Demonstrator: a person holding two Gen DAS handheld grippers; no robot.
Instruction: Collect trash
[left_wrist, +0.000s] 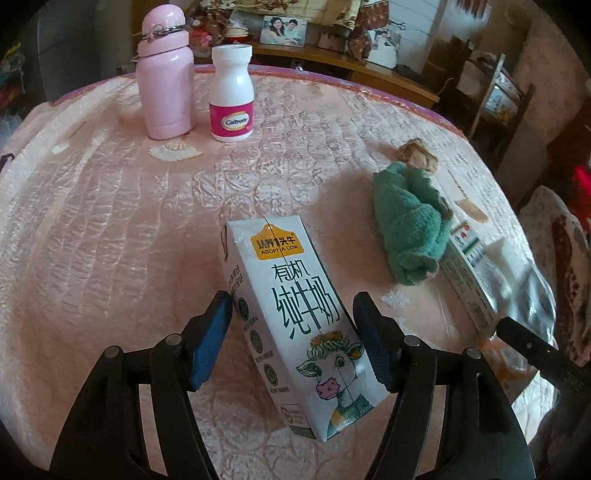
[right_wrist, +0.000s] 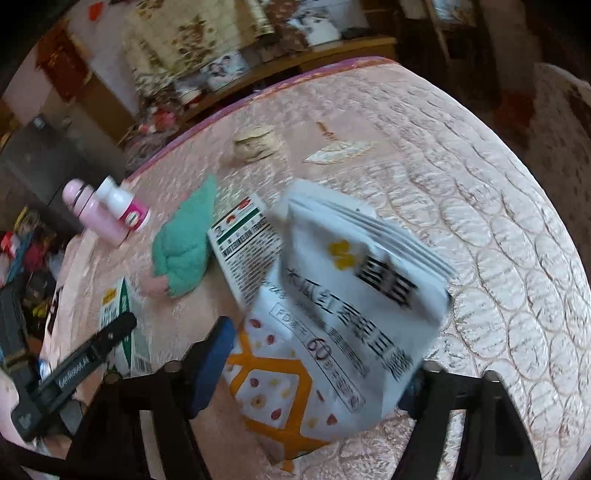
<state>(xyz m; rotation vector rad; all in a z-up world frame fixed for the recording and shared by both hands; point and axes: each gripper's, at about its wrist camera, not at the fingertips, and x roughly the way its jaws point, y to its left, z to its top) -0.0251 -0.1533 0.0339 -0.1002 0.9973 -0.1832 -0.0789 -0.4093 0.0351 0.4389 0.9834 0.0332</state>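
Left gripper (left_wrist: 291, 332) sits over the milk carton (left_wrist: 295, 321) lying on the pink tablecloth (left_wrist: 110, 221); its fingers straddle the carton, right pad about touching, left one a hair off, so not clamped; right gripper (right_wrist: 314, 354) has a white snack bag (right_wrist: 332, 302) between its fingers, grip too blurry to call; green cloth (left_wrist: 406, 225) and crumpled paper (left_wrist: 417, 151) lie nearby.

Left hand-held gripper (left_wrist: 291, 338) straddling milk carton (left_wrist: 295, 314), pads apart, green towel (left_wrist: 408, 221) beside, pink tablecloth (left_wrist: 110, 221)
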